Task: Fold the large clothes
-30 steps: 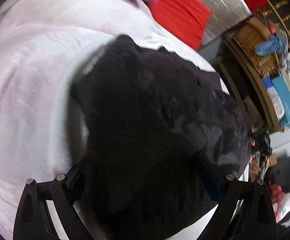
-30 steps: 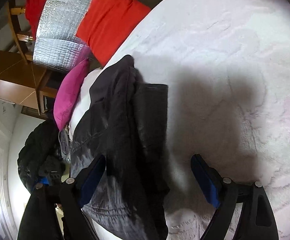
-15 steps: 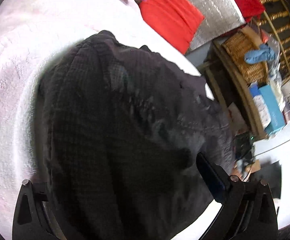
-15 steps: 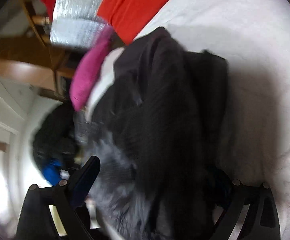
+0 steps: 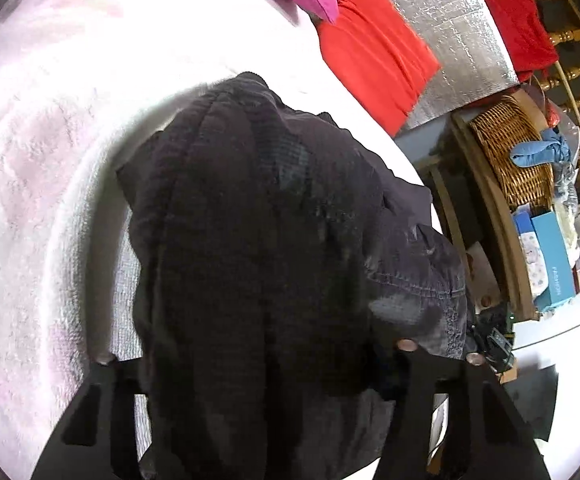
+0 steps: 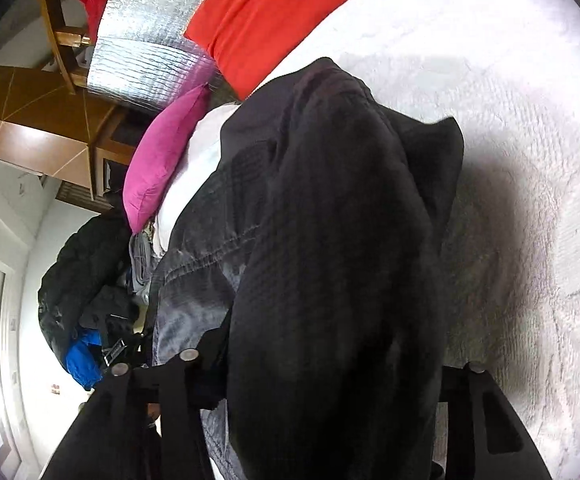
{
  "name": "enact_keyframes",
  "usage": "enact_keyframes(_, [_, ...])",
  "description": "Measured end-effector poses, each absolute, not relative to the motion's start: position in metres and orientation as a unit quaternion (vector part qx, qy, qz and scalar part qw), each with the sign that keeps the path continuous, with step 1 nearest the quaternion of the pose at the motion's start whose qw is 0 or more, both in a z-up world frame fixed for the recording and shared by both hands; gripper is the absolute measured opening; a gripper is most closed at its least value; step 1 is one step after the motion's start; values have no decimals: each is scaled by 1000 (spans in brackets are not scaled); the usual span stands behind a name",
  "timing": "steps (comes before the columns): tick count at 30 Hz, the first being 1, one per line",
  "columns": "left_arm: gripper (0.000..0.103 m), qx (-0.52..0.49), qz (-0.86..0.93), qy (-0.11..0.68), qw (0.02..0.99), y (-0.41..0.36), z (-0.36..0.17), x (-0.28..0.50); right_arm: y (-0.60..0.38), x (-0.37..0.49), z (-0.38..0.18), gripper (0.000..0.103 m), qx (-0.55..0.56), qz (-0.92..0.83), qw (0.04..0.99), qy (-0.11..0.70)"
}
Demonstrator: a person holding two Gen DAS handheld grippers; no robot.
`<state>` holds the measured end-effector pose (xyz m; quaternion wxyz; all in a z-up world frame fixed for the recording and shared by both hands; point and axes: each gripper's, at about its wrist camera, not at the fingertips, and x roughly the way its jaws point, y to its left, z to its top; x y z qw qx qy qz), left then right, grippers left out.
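Draping over both grippers, the dark jacket hides the fingertips in each wrist view. On the left gripper only the black finger bases show, set well apart with cloth bunched between them; whether the pads pinch it cannot be told. The right gripper reads the same: bases apart, tips buried in the jacket, grip undetermined. A second ago the blue pads of both grippers stood bare and wide, the jacket lying beyond them on the white bedspread; half a second ago cloth had covered one pad on each. The jacket lies heaped on the bedspread, its grey lining turned outward on one side. Beyond it lie a red cushion and a pink cushion. Off the bed, a wicker basket holds a blue cloth; blue boxes stand just beside it.
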<state>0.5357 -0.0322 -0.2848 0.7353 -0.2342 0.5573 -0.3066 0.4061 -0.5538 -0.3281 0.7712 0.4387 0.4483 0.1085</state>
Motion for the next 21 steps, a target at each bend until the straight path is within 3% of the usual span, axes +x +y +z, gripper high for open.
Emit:
enact_keyframes(2, [45, -233, -301, 554, 740, -34, -278, 534, -552, 405, -322, 48, 436, 106, 774, 447])
enact_keyframes(8, [32, -230, -284, 553, 749, -26, -262, 521, -542, 395, -297, 40, 406, 94, 793, 444])
enact_keyframes(21, [30, -222, -282, 566, 742, -17, -229, 443, -530, 329, -256, 38, 380, 87, 808, 442])
